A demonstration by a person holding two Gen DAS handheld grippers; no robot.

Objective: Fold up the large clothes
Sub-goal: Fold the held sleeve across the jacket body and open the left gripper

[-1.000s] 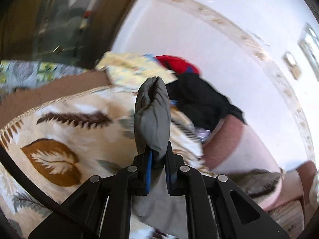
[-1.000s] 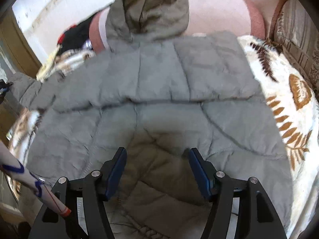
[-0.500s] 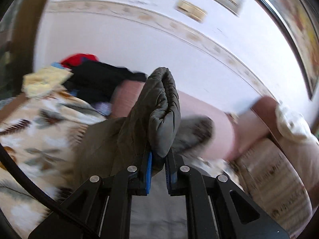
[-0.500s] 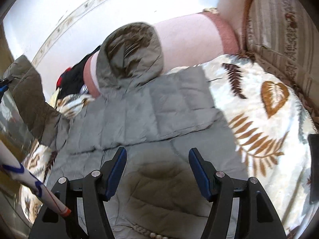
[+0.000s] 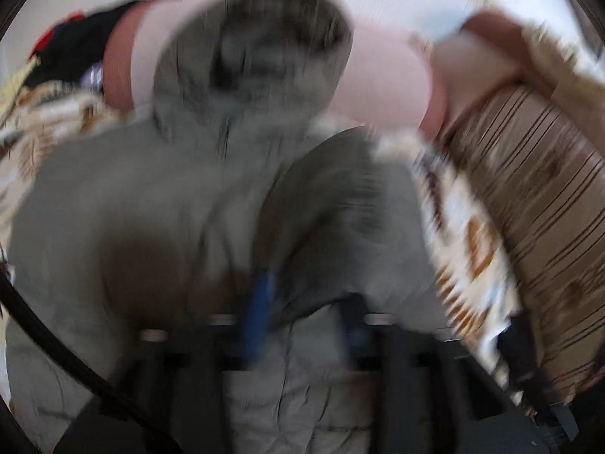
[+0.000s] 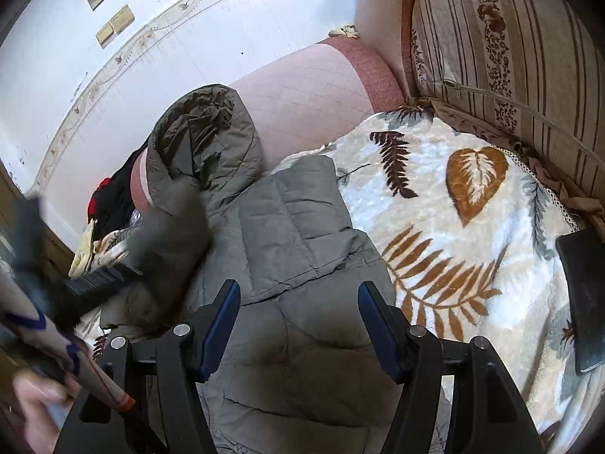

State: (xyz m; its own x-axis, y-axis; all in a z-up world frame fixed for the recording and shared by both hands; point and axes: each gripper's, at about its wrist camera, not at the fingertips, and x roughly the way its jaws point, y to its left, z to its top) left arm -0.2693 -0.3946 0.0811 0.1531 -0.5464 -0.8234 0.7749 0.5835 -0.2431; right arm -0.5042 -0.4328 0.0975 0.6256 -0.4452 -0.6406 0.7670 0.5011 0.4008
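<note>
Lying on: the grey padded jacket is spread over a leaf-patterned blanket on a sofa, its lower part nearest the right camera
Hood: the hood rests up against a pink bolster at the far end, its dark lining facing up
Fold: one side of the jacket is already turned in over the body, leaving a straight quilted edge beside the bare blanket
Sleeve: a sleeve rises between the fingers of the left gripper; in the right view the same sleeve is a blurred grey shape over the jacket's left side, just below the hood
Left gripper: its jaws are opening, with the sleeve cuff between the blue pads; the left view is too smeared to tell whether the pads press the cloth
Right gripper: the right gripper hovers over the jacket's lower part with its jaws set wide apart and nothing between them
Person: a hand and a pale sleeve with blue lines show at the lower left edge of the right view
Around: a striped cushion stands at the right, a dark flat object lies on the blanket's right edge, and a heap of black and red clothes sits beyond the bolster
</note>
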